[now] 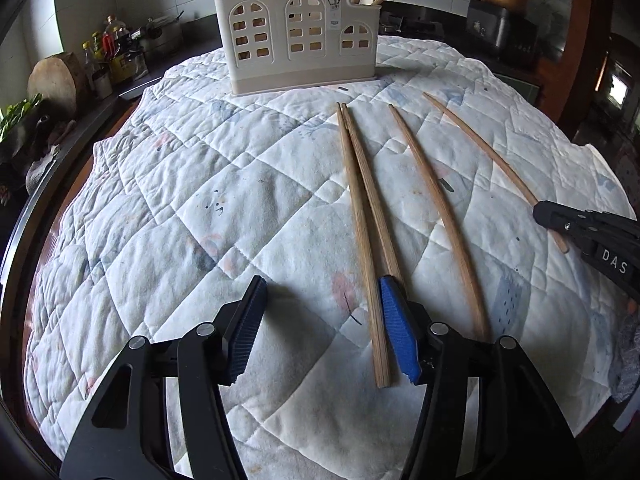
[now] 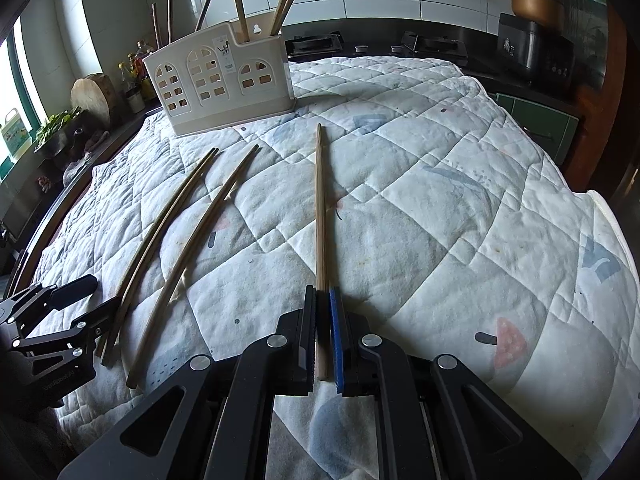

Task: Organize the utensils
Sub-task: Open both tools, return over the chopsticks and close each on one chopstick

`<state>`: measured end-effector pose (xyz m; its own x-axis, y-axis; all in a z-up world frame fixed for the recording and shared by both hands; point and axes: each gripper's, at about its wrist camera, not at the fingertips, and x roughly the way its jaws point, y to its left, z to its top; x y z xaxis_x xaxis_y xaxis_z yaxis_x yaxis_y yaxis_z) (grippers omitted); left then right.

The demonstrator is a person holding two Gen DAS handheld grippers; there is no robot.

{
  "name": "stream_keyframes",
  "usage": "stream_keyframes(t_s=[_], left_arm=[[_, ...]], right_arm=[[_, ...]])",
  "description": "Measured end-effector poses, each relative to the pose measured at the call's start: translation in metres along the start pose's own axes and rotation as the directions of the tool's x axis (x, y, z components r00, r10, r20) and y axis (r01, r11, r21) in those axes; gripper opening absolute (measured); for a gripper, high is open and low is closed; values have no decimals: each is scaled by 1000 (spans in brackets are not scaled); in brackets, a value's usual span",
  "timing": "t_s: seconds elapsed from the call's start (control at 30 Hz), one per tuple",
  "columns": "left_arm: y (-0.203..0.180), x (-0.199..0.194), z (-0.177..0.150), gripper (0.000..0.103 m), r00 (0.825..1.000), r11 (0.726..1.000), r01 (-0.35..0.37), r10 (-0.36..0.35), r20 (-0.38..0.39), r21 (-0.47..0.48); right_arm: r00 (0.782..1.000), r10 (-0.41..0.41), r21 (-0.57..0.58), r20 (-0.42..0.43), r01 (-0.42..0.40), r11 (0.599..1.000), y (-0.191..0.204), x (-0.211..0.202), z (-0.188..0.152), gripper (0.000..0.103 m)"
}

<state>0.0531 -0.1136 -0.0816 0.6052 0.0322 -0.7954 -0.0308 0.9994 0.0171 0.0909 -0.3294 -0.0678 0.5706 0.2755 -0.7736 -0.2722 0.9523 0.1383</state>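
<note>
A cream utensil holder (image 1: 296, 40) (image 2: 218, 80) with arched cut-outs stands at the far side of the quilt, with wooden sticks upright in it. Four wooden chopsticks lie on the quilt. My left gripper (image 1: 323, 284) (image 2: 102, 296) is open over the near ends of a touching pair (image 1: 360, 216) (image 2: 160, 232). One of the pair lies between the fingers beside the right blue pad (image 1: 396, 328); the other runs under that finger. A single chopstick (image 1: 436, 216) (image 2: 200, 240) lies just to the right. My right gripper (image 2: 323, 292) (image 1: 560, 224) is shut on the near end of the fourth chopstick (image 2: 319, 200) (image 1: 492, 164).
A white quilted cloth (image 1: 200, 208) (image 2: 440, 220) covers the table. Beyond it, a dark counter holds bottles (image 1: 108, 56), a round wooden block (image 1: 54, 80), a stove (image 2: 432, 46) and a black appliance (image 2: 532, 54). The cloth's edge drops off at the right (image 2: 608, 216).
</note>
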Motion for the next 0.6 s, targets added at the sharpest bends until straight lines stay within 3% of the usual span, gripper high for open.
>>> stream_keyframes(t_s=[0.13,0.2,0.33,0.47,0.57,0.6], left_arm=[[4,-1,2,39,1000,1000,12,-12,12,-10],[3,-2,2,15,1000,1000,8,-8,24,5],[2,-1,3,15,999,1000,16,-16,30,5],[-2,2,4,13,998,997,54,-56,38,49],[5,4,8,13,995,995,97,-98,34,30],[8,4,9,8,993,994,109,-110,34,27]], right_arm=[[1000,3,2,2,-3,1000,0,0,-1,7],[1000,3,3,4,-3,1000,0,-1,-1,7],[1000,4,5,5,-4,1000,0,-1,-1,7],[1000,-2,4,6,2,1000,1,-1,-2,7],[1000,-4,7,10,4,1000,1,-2,-2,7],[1000,-4,8,13,4,1000,1,-4,-2,7]])
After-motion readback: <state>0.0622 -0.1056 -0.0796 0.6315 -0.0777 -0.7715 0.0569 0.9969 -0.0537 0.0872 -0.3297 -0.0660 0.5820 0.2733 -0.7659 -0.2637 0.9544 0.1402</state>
